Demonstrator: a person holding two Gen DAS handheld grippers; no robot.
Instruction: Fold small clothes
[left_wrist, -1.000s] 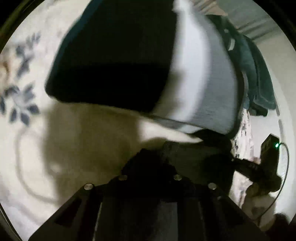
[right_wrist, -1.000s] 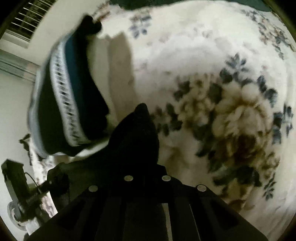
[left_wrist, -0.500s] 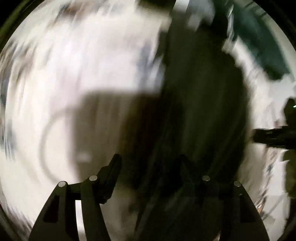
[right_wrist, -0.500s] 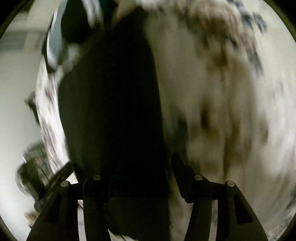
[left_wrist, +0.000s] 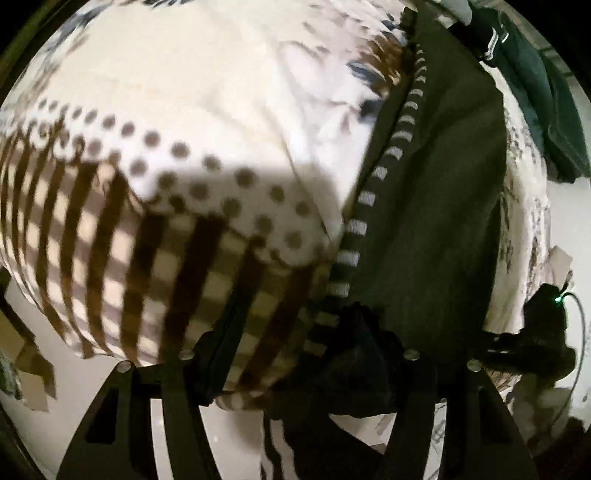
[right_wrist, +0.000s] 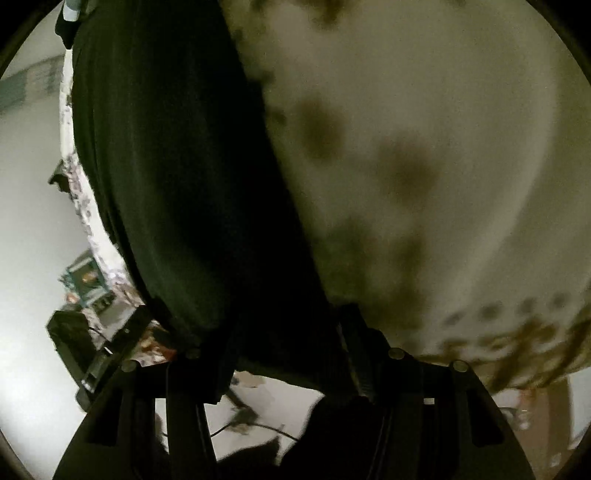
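The left gripper (left_wrist: 295, 369) has its jaws about half open. They have just opened up, and they squeeze nothing. The dark garment (left_wrist: 436, 206) lies flat on the bed (left_wrist: 207, 74), stretching away ahead of the jaws, with its near end bunched up between them. A striped trim (left_wrist: 369, 199) runs along its left edge.

The right gripper (right_wrist: 284, 354) has its jaws about half open too, also just opened. The dark cloth fills the space between and ahead of them, but the jaws do not pinch it.

I think the cloth is now laid out flat. Next, each gripper needs to close on an edge and fold it over.
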